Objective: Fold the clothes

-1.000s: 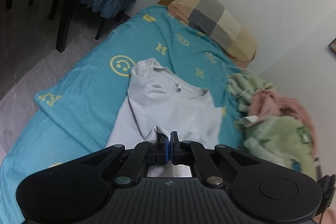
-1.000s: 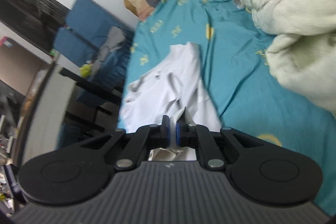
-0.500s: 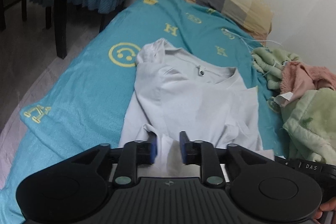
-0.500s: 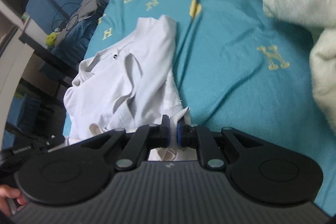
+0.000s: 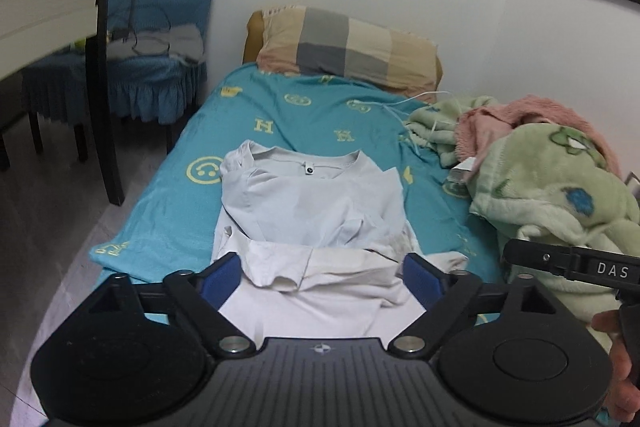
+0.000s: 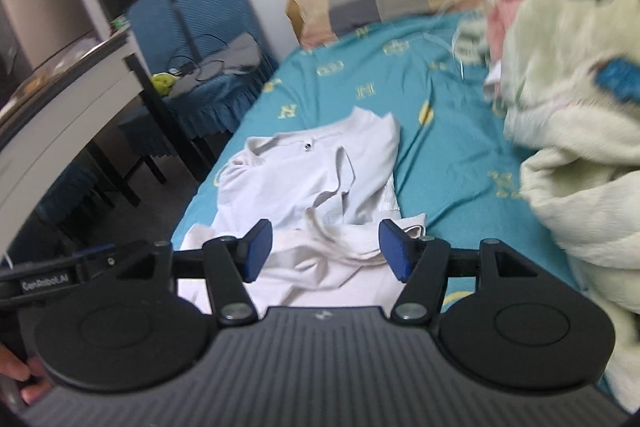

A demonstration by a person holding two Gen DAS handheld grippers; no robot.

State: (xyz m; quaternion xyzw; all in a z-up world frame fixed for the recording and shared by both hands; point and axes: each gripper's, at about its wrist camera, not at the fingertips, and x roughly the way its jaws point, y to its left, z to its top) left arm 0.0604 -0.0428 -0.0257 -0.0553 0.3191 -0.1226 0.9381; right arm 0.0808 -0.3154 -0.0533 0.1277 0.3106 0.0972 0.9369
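Shirt (image 5: pixel 316 211) lies flat on the teal sheet (image 5: pixel 168 211), collar toward the pillow (image 5: pixel 348 47), its sides folded in and its bottom hem turned up in a loose band across the near end. My left claw (image 5: pixel 320 277) hangs just above that near end with its jaws opening, already spread wide; the blue pads (image 5: pixel 222 277) touch nothing, and the rumpled hem only shows between them from below. My right claw (image 6: pixel 324 253) is opening too, a little less far apart, its pads (image 6: pixel 258 251) clear of the cloth (the view on that side is smeared, so fine creases are hard to read). Neither claw has hold of anything.

From the right view the shirt sits near the bed's left edge, close to the chair (image 6: pixel 200 39) and the table (image 6: pixel 60 107). Off to the right a heap of green blanket (image 5: pixel 560 195) with some pink in it lies on the sheet, apart from the shirt. A white cable (image 5: pixel 404 103) trails from near the pillow toward the heap. A fingertip (image 5: pixel 608 323) shows at the edge of the left view, behind the other claw's handle.
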